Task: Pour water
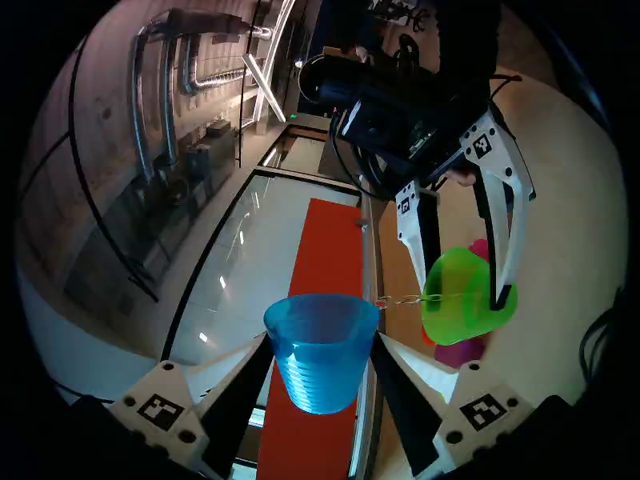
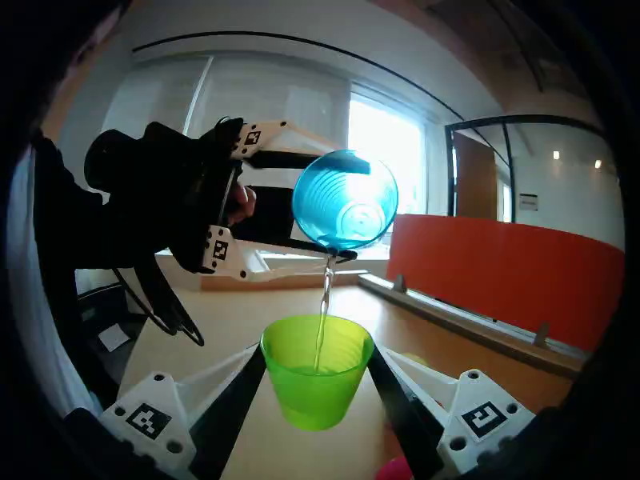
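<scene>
Gripped across its ribbed middle by the left tongs [image 1: 322,340], the blue cup [image 1: 320,376], judged light, thin and easily squashed, is tipped just above the green cup [image 2: 316,400], which is clamped likewise by the right tongs [image 2: 317,350] over the desk [image 2: 232,320], and water [image 2: 324,304] is streamed between them.

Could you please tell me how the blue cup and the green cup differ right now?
The blue cup is tipped over, pouring; the green cup stands upright, catching the stream of water. The blue cup is higher than the green cup. Both are ribbed, translucent plastic cups.
</scene>
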`<state>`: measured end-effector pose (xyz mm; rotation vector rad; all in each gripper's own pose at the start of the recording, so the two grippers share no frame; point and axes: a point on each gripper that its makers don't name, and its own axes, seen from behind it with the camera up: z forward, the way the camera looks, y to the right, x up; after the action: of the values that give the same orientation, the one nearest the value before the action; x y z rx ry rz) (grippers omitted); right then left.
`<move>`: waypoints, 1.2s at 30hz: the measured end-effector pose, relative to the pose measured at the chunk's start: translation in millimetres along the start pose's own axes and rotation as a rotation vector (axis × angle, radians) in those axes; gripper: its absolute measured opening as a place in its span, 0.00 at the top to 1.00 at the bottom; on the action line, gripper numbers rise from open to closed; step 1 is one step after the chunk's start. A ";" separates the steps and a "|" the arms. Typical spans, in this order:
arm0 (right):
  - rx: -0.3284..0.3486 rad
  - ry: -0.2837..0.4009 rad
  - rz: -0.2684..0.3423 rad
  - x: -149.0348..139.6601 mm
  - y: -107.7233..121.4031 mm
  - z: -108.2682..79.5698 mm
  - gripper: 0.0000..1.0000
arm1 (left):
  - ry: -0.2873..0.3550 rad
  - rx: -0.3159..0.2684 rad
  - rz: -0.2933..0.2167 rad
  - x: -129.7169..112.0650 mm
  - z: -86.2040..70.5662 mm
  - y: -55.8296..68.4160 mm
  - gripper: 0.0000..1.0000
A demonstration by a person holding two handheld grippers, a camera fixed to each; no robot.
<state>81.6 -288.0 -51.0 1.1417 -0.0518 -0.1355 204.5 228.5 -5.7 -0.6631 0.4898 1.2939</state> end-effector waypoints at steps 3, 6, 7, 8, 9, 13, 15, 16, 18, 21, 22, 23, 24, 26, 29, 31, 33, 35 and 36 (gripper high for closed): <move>-0.001 0.002 0.002 0.2 0.1 0.2 0.10 | -0.001 -0.003 0.006 -0.2 0.4 0.6 0.17; -0.005 0.003 0.001 -0.2 1.0 0.1 0.10 | 0.000 -0.002 0.015 0.3 1.0 0.2 0.17; -0.007 0.003 0.001 -0.3 1.6 0.0 0.10 | 0.000 -0.002 0.017 0.6 1.3 0.0 0.17; -0.009 0.002 0.001 -0.3 2.1 -0.2 0.10 | 0.001 -0.002 0.019 0.9 1.6 -0.2 0.17; -0.011 0.003 0.002 -0.4 2.8 -0.3 0.10 | 0.001 -0.001 0.021 1.2 1.9 -0.4 0.17; -0.018 0.006 0.005 0.1 5.2 -1.2 0.09 | 0.003 0.000 0.030 2.6 3.4 -1.6 0.17; -0.020 0.007 0.007 0.6 5.9 -1.9 0.10 | 0.004 0.000 0.034 2.8 4.2 -1.6 0.17; -0.020 0.007 0.006 0.7 6.1 -2.4 0.10 | 0.004 0.000 0.037 2.9 4.6 -1.3 0.17; -0.022 0.008 0.006 0.9 6.5 -3.1 0.10 | 0.004 0.000 0.043 3.0 5.2 -0.7 0.17; -0.023 0.006 0.004 0.8 7.4 -3.6 0.10 | 0.004 0.000 0.048 3.1 5.8 -0.4 0.17; -0.023 0.006 0.004 0.9 7.6 -3.6 0.09 | 0.004 0.001 0.051 3.4 5.8 -0.9 0.17; -0.023 0.007 0.004 1.0 7.8 -3.6 0.09 | 0.004 0.002 0.053 3.6 5.8 -1.5 0.17; -0.024 0.007 0.004 1.1 8.0 -3.6 0.09 | 0.005 0.002 0.054 3.8 5.9 -2.0 0.17; -0.023 0.007 0.005 1.8 8.1 -3.7 0.10 | 0.005 0.002 0.059 4.2 6.4 -3.1 0.17; -0.024 0.008 0.003 2.2 8.4 -4.0 0.10 | 0.006 0.005 0.067 4.6 7.2 -5.4 0.17; -0.024 0.008 0.003 2.5 8.7 -4.4 0.10 | 0.005 0.008 0.073 5.0 7.3 -7.4 0.17; -0.024 0.008 0.003 2.6 9.0 -4.8 0.10 | 0.005 0.010 0.079 5.7 7.0 -9.2 0.17; -0.024 0.008 0.002 2.7 9.7 -5.0 0.09 | 0.008 0.011 0.086 7.8 6.3 -10.6 0.17; -0.024 0.008 0.001 2.7 9.9 -5.2 0.10 | 0.010 0.011 0.088 8.5 6.1 -11.0 0.17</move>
<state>85.6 -279.6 -44.3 1.1179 -0.0434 -0.1298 216.9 237.3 -5.1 -0.6449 0.5385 1.3708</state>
